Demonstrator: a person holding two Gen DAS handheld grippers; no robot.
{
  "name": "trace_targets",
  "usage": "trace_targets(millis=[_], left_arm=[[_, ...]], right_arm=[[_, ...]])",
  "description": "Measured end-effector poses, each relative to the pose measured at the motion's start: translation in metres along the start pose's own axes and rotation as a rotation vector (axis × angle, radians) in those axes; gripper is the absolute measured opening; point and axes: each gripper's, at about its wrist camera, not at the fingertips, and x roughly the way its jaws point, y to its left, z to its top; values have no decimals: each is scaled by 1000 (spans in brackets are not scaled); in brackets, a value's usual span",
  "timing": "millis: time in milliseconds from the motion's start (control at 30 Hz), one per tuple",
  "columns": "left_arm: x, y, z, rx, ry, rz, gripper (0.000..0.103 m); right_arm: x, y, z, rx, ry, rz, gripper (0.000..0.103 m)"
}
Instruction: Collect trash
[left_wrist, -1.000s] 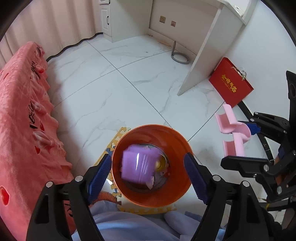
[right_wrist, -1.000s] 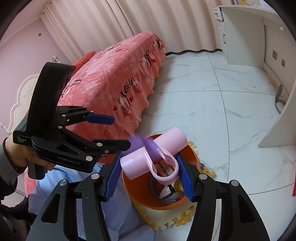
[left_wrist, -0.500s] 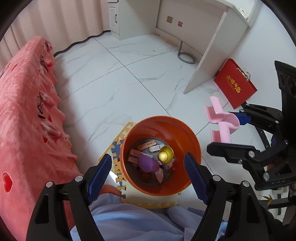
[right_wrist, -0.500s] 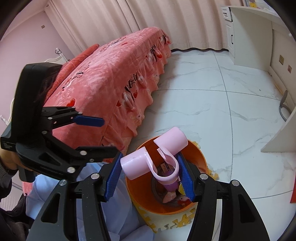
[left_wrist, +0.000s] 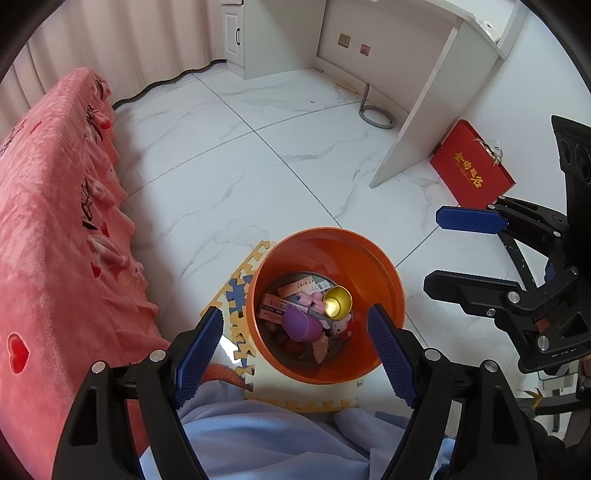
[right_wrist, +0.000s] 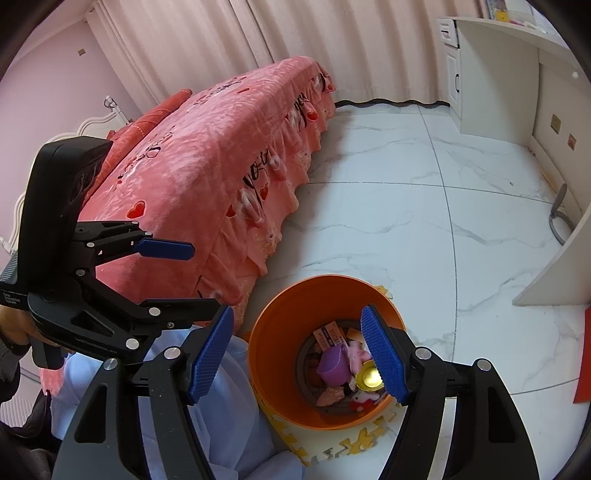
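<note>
An orange bin (left_wrist: 384, 273) stands on the white floor; it also shows in the right wrist view (right_wrist: 280, 328). Inside lie a purple cup (left_wrist: 301, 324), a gold cup (left_wrist: 337, 302), small boxes and a pink piece (right_wrist: 355, 352). My left gripper (left_wrist: 295, 350) is open and empty, held above the bin. My right gripper (right_wrist: 301, 360) is open and empty, also above the bin, and shows at the right of the left wrist view (left_wrist: 469, 251).
A bed with a pink cover (right_wrist: 207, 162) stands left of the bin. Foam puzzle mat pieces (left_wrist: 236, 288) lie under the bin. A red gift bag (left_wrist: 471, 170) leans by a white desk (left_wrist: 439, 96). Light blue clothing (left_wrist: 266, 439) is below the grippers.
The right gripper has opened and the pink piece it held has dropped into the bin. The purple cup has settled in the bin. Both grippers have risen.
</note>
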Motion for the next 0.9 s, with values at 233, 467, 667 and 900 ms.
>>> trace_targets(millis=[233,467,667,900], left_arm=[[-25,6,-13,-34,-42,32,91],[-79,23,-42,-122,-132,106,94],[-127,43,-78,-234,-211,186,97],[-179,63,-128,-366,-292,298,97]], right_arm=[[-13,20,6,-23,-26,15,74],[-29,66,15,-86,-72,58,77],[-45,117,23,-143,-134,88,91],[-56,184,29,-219,-172,149,97]])
